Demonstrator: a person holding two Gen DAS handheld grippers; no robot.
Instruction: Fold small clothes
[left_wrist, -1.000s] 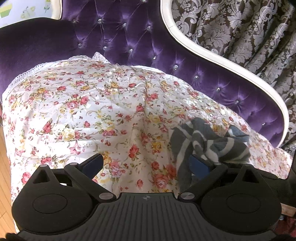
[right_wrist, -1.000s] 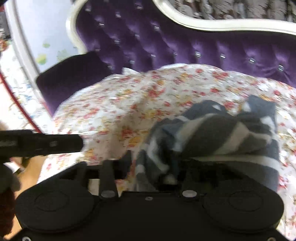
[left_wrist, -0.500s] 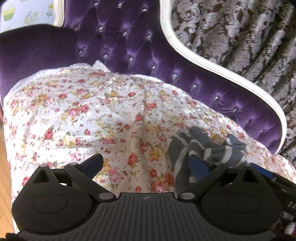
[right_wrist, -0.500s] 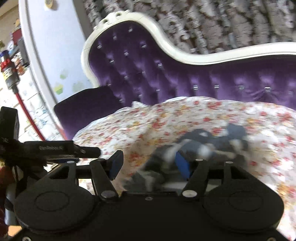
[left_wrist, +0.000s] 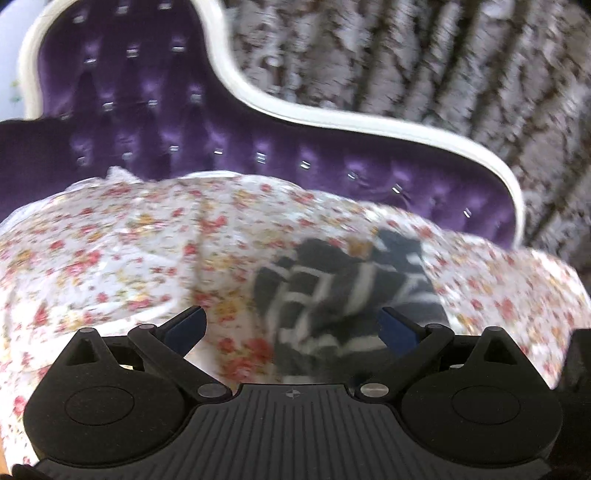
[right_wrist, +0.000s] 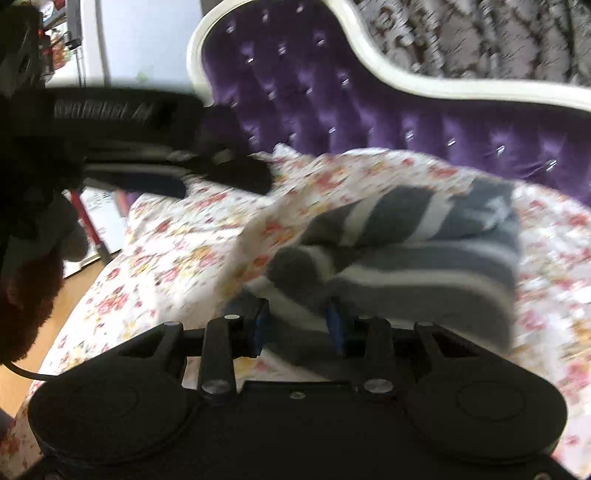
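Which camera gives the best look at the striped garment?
The right wrist view: the striped garment fills its middle, stripes and folds readable, an edge between the right gripper pads. The left wrist view shows it smaller and more blurred.

1. A purple button-tufted velvet sofa (left_wrist: 155, 122) with a curved white frame (left_wrist: 332, 118).
2. A white floral-print cover (left_wrist: 110, 251) over its seat.
3. Brown-and-silver damask curtains (left_wrist: 424, 55) behind.
4. Wooden floor (right_wrist: 74, 291) at left.
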